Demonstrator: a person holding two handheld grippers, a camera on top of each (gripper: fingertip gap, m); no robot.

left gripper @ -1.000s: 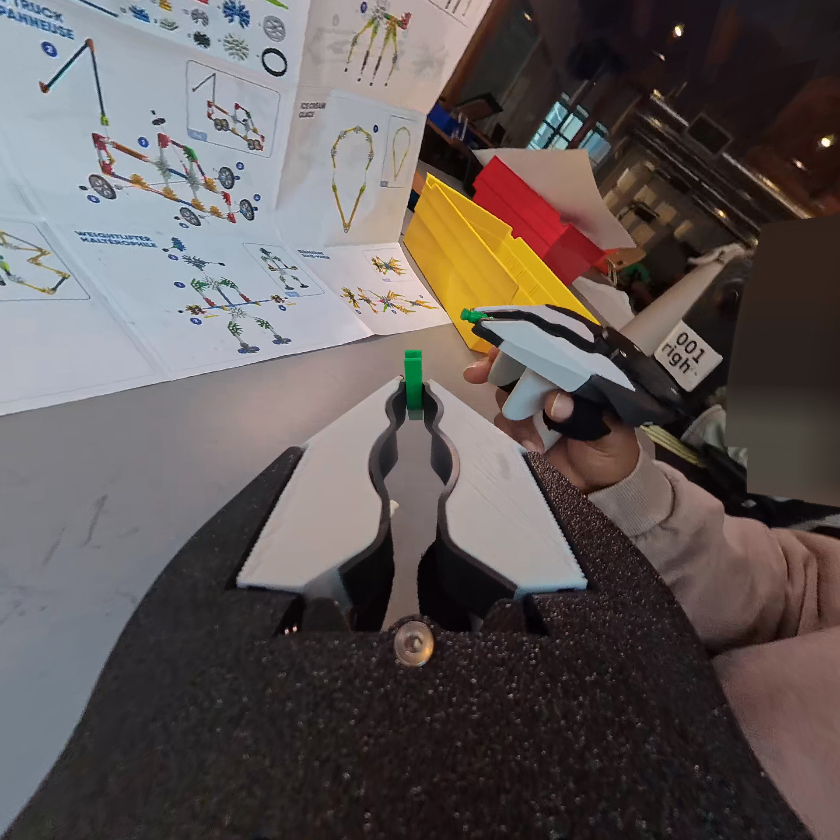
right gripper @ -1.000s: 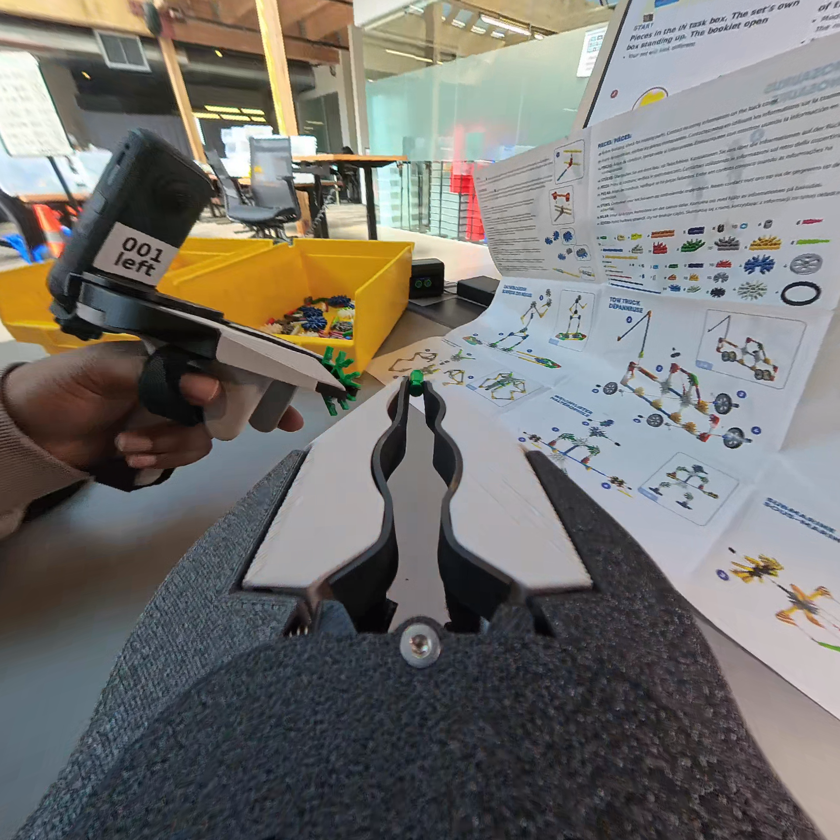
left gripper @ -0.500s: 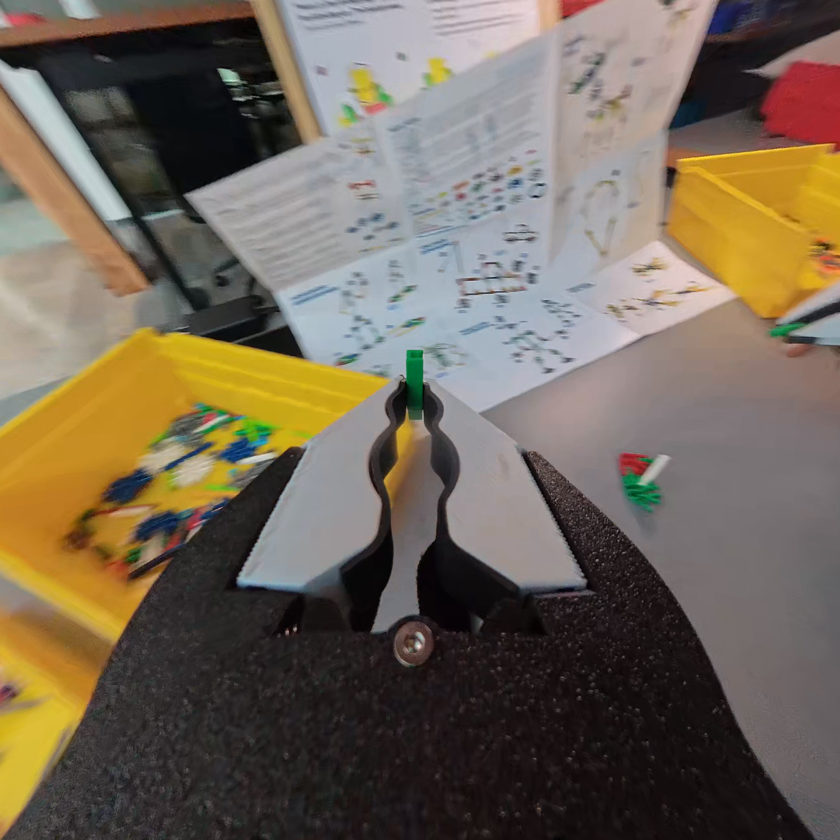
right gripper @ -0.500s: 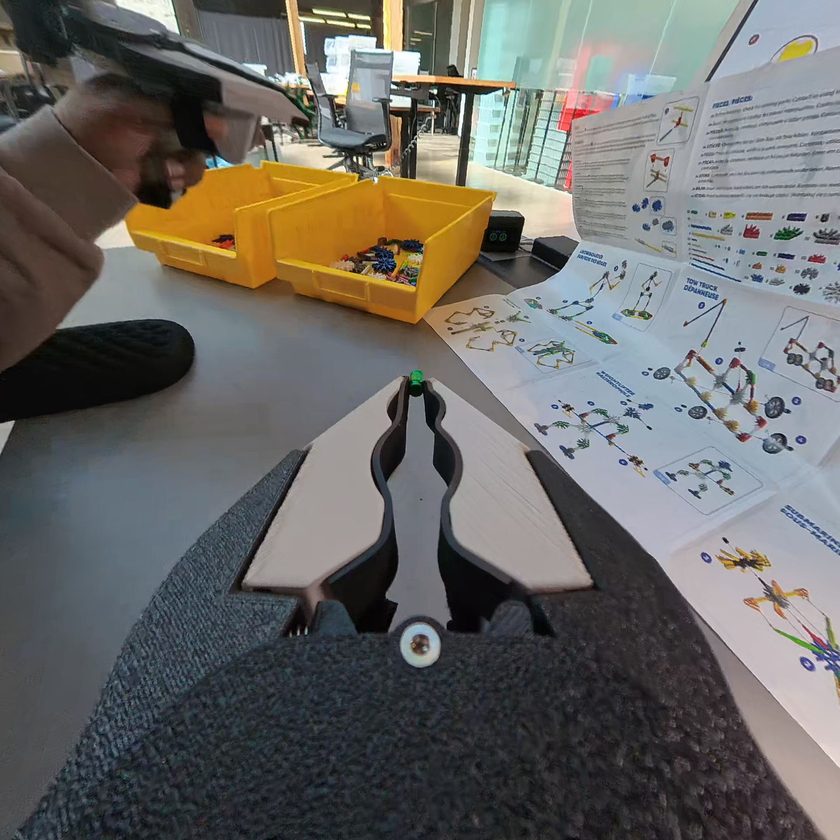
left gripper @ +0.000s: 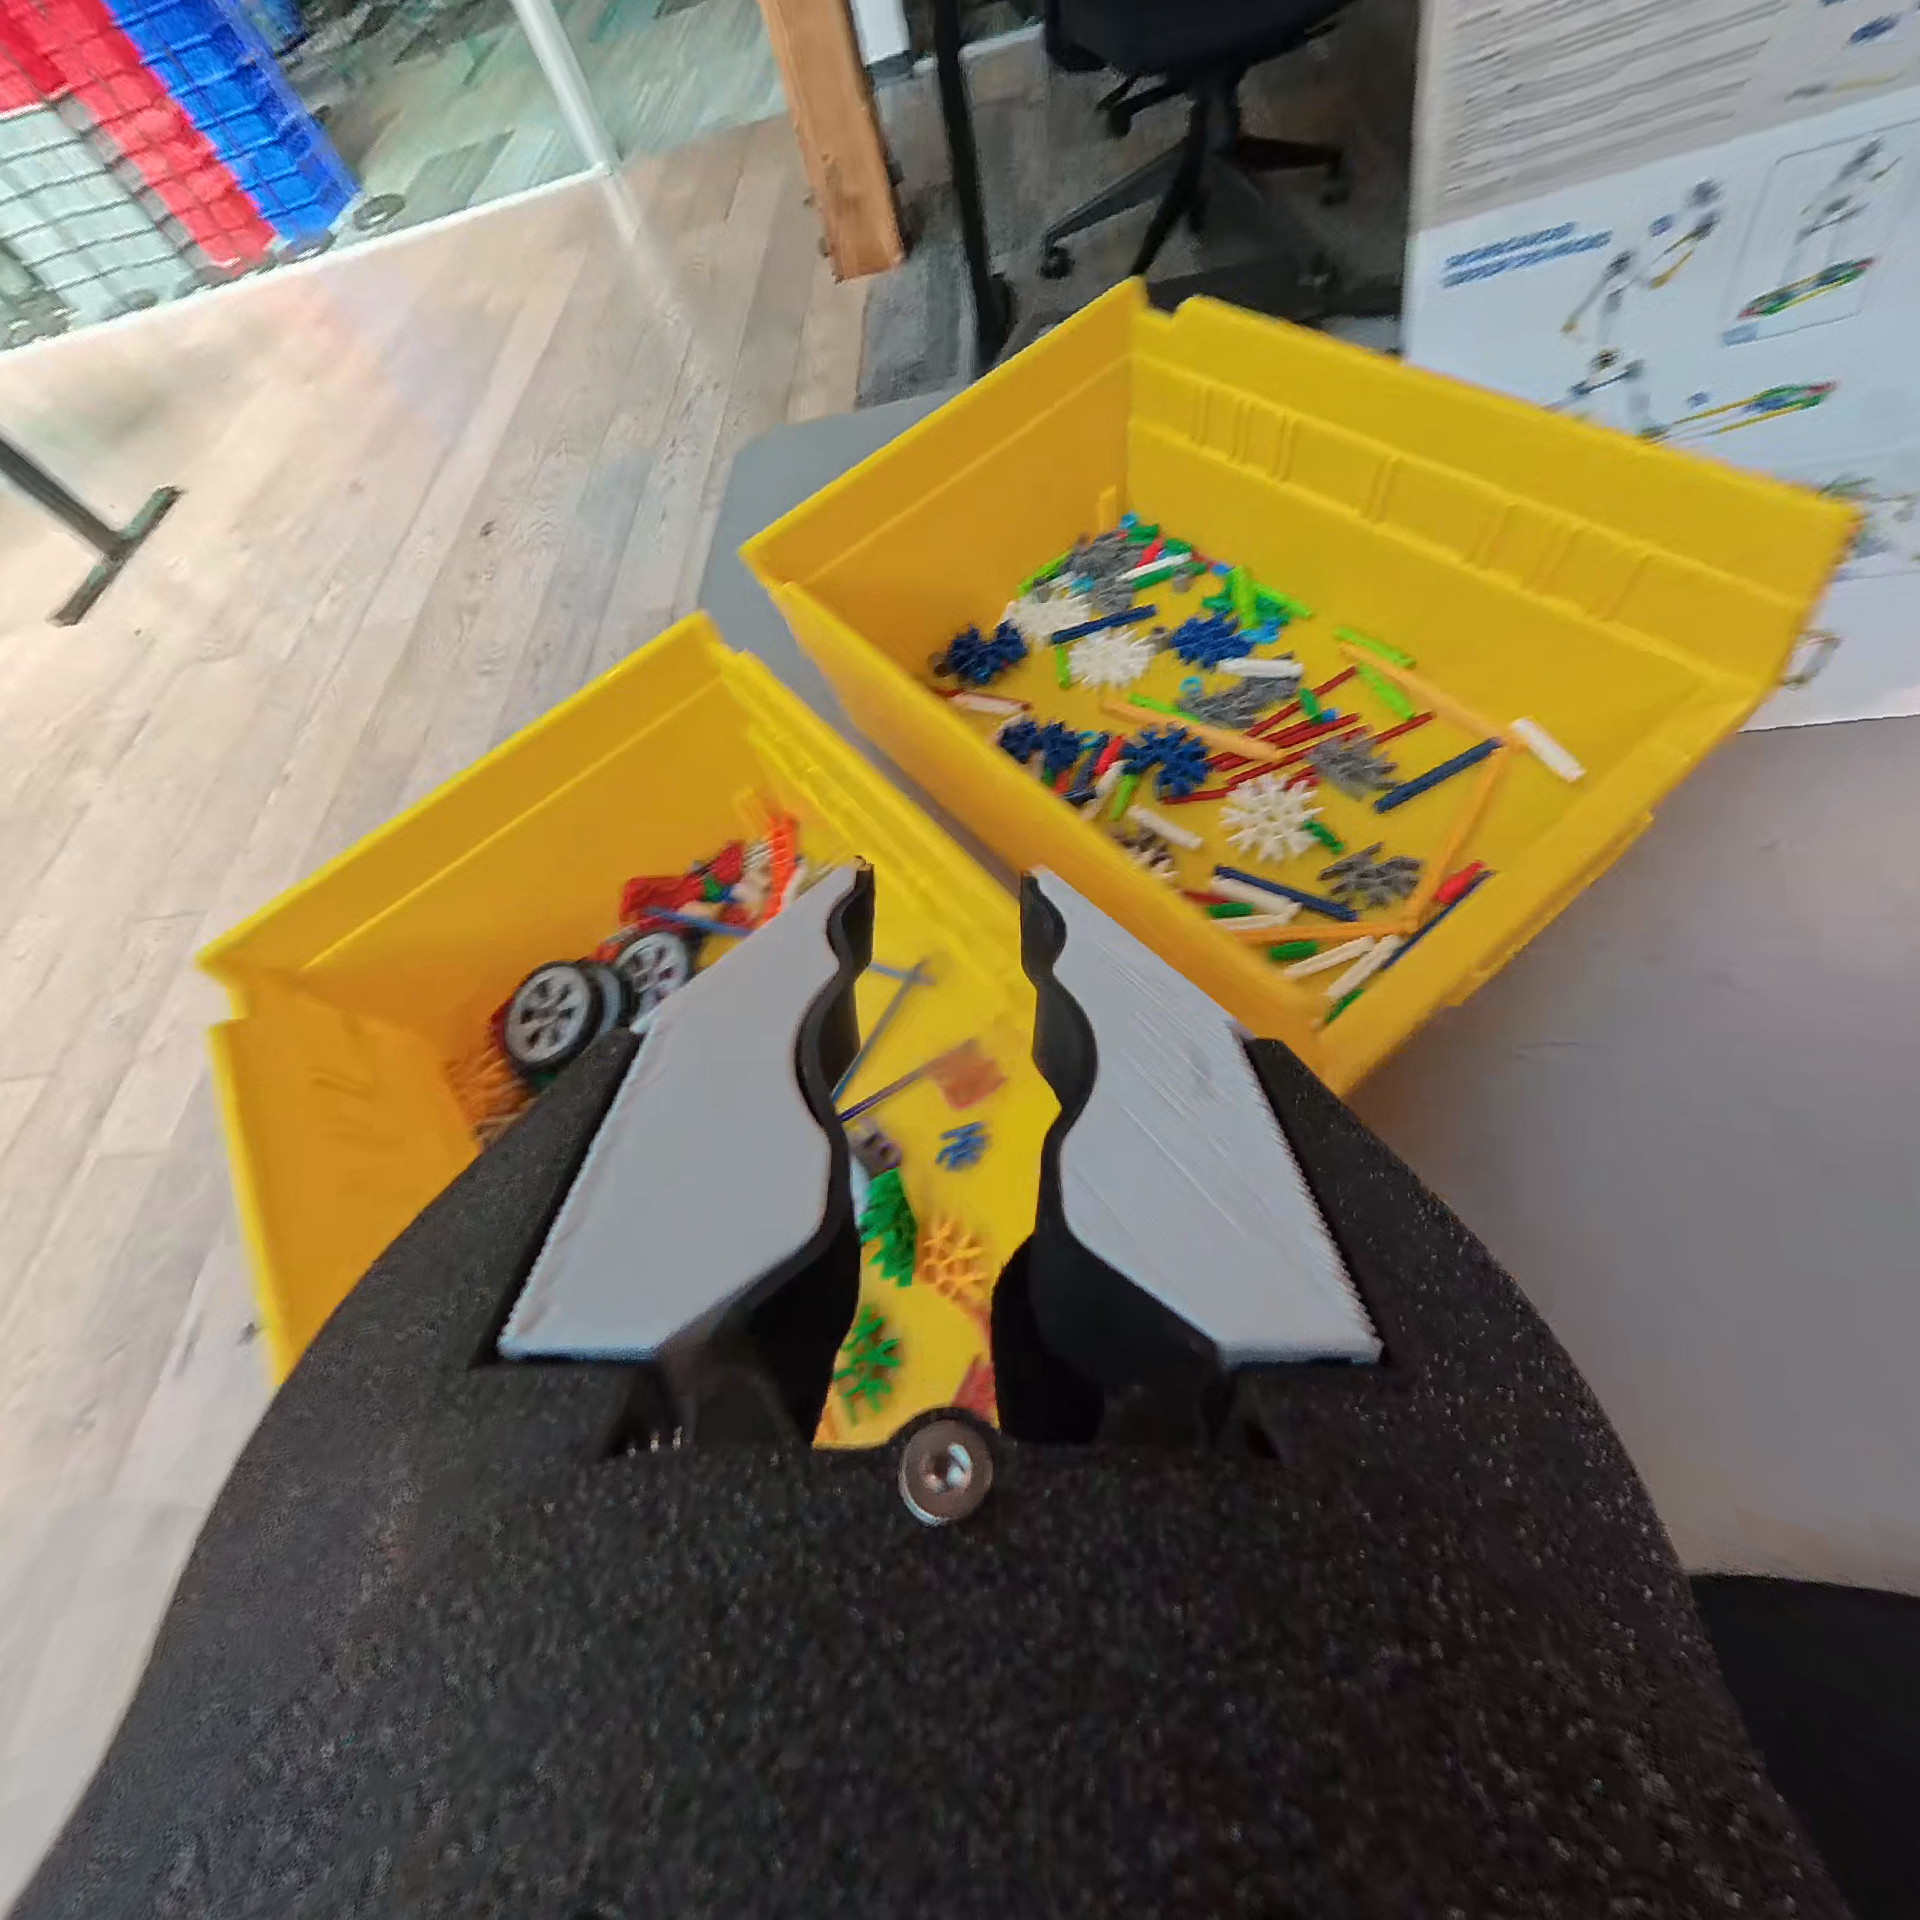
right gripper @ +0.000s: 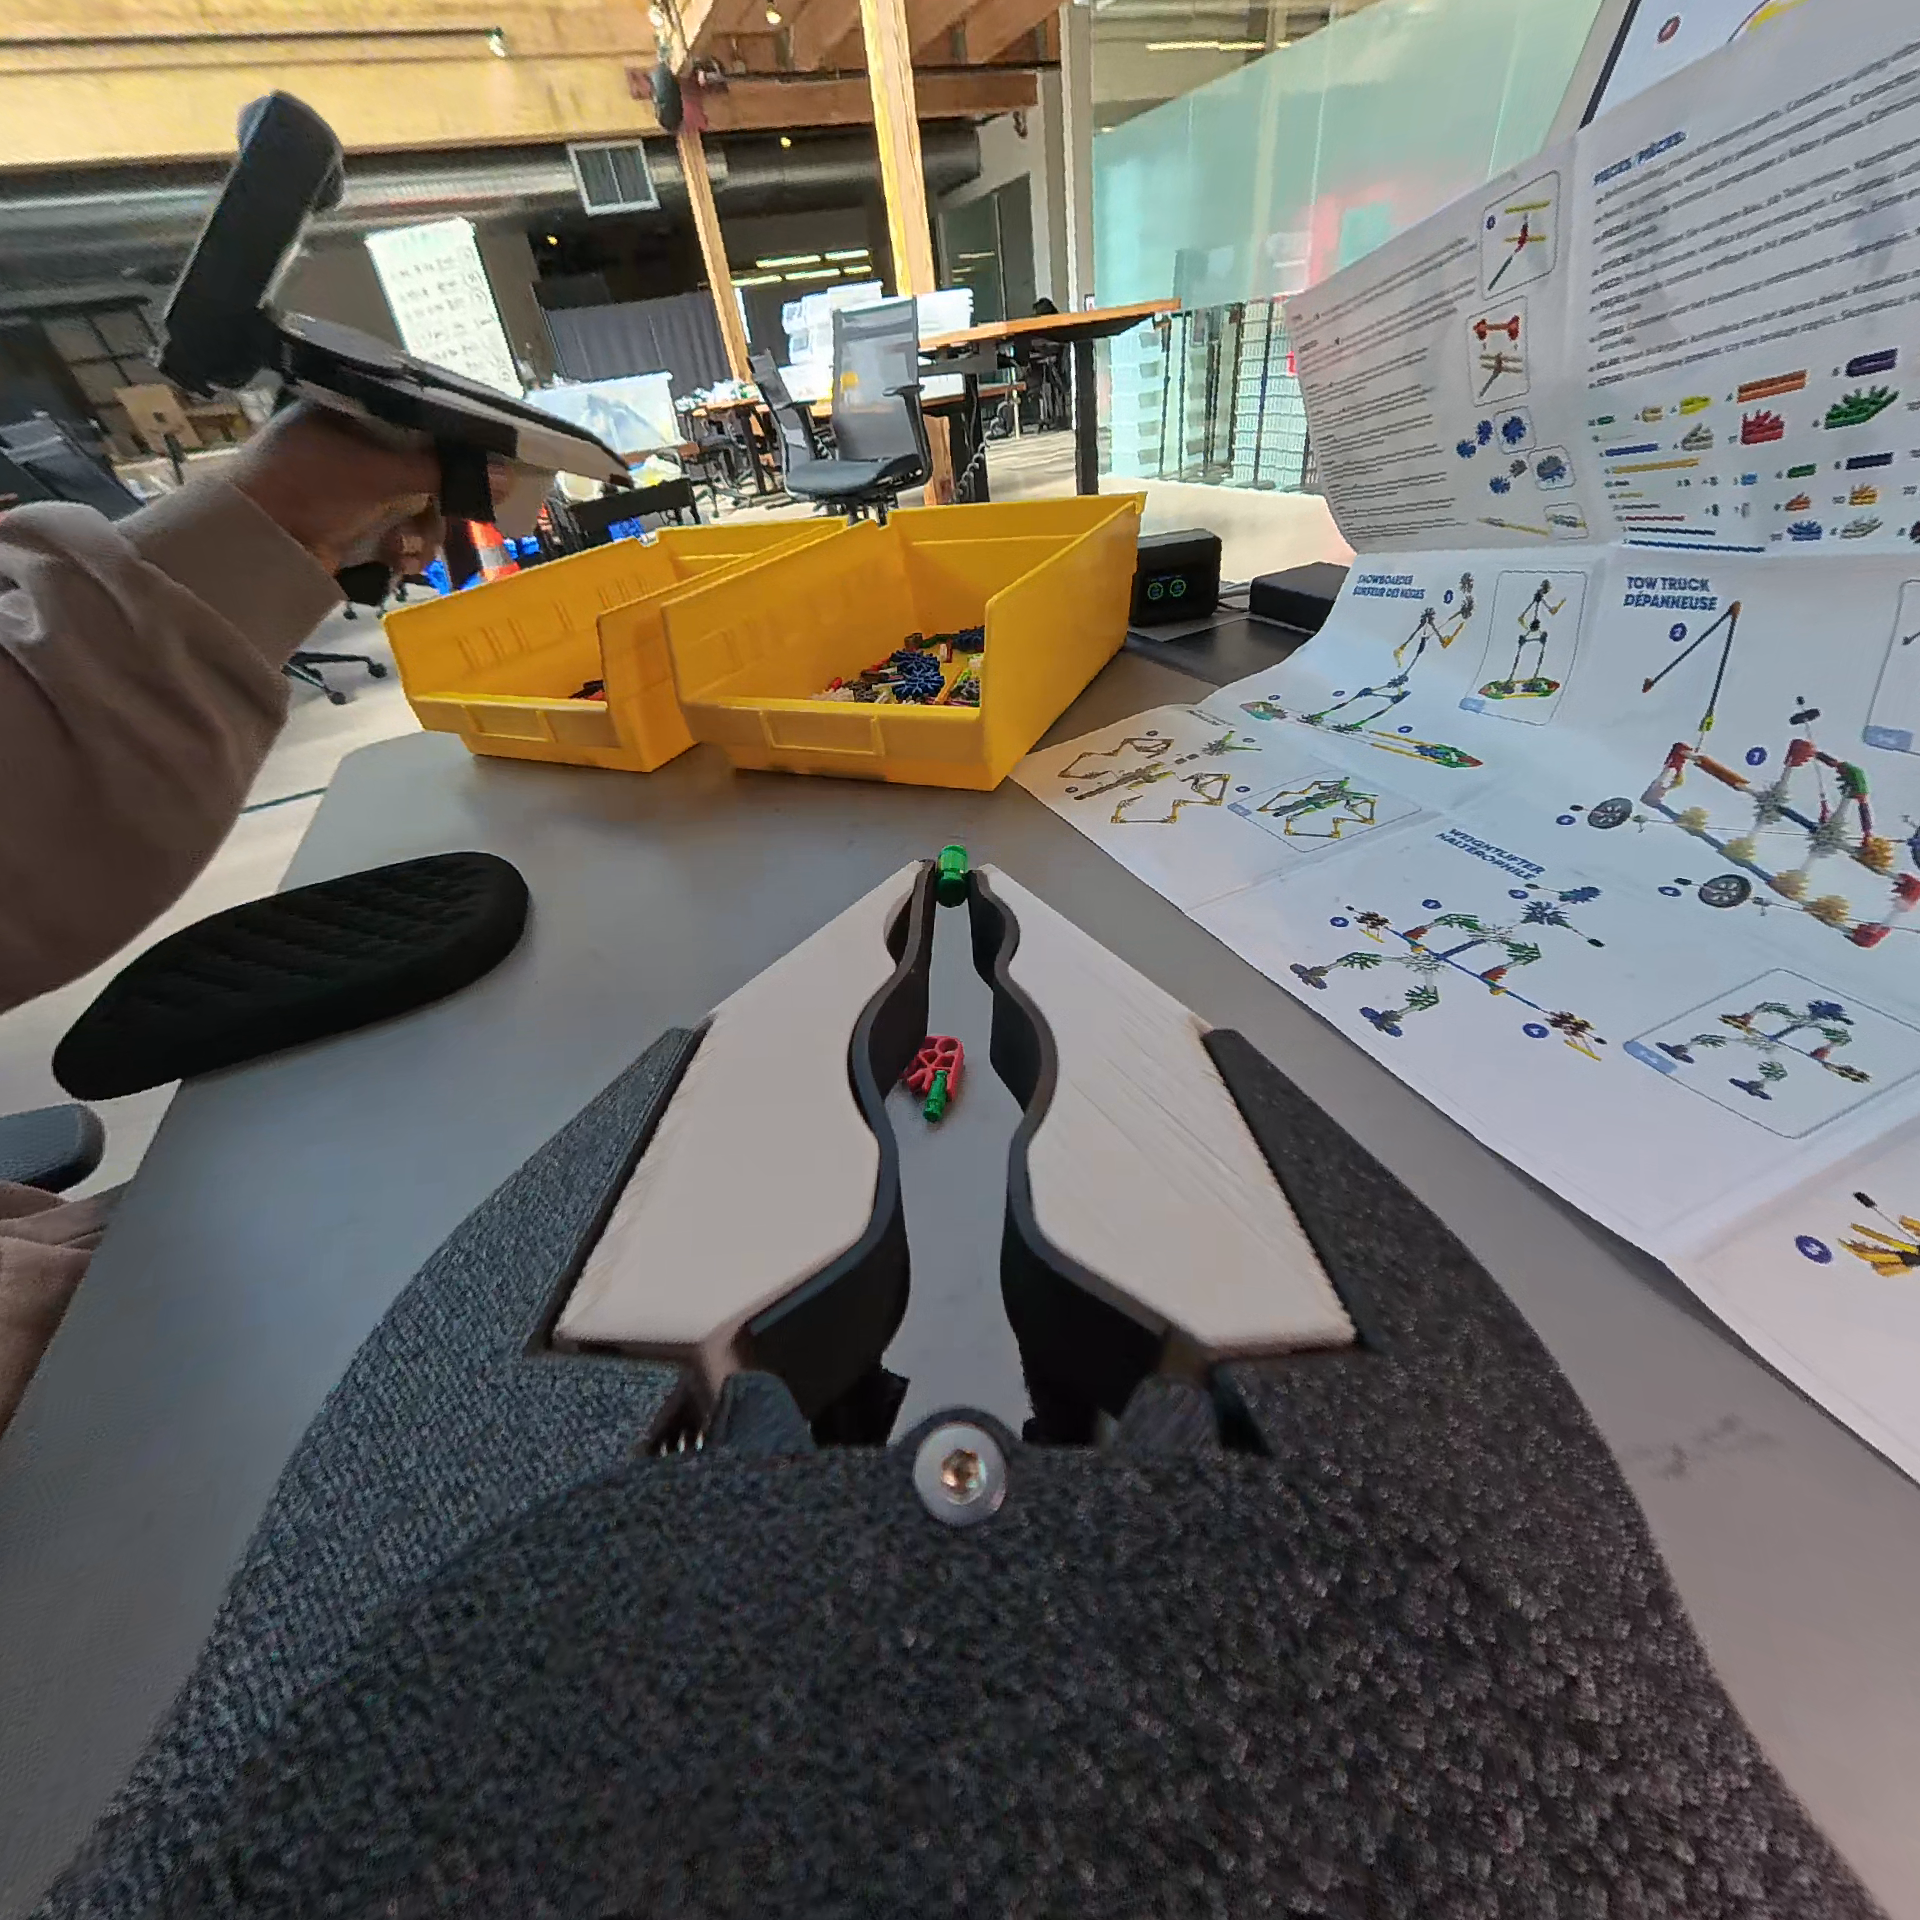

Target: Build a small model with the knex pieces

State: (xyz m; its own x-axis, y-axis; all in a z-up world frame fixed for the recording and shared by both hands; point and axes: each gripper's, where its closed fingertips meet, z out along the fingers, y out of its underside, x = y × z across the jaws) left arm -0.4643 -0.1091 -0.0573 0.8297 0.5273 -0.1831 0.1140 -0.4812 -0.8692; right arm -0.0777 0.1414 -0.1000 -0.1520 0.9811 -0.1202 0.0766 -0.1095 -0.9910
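Green rod piece (right gripper: 951, 860) sits pinched at the very tip of the right claw (right gripper: 951, 878), above the grey tabletop (right gripper: 644, 914). Far left, the left claw (left gripper: 945, 894) hangs with its jaws apart and nothing between them, over the left yellow bin (left gripper: 312, 1091) that holds wheels and loose connectors. Beside it, to the right, a second yellow bin (left gripper: 1403, 499) carries rods and snowflake connectors. Under the right claw a red connector with a green rod (right gripper: 935, 1072) lies on the tabletop, and an instruction sheet (right gripper: 1558, 831) spreads farther right.
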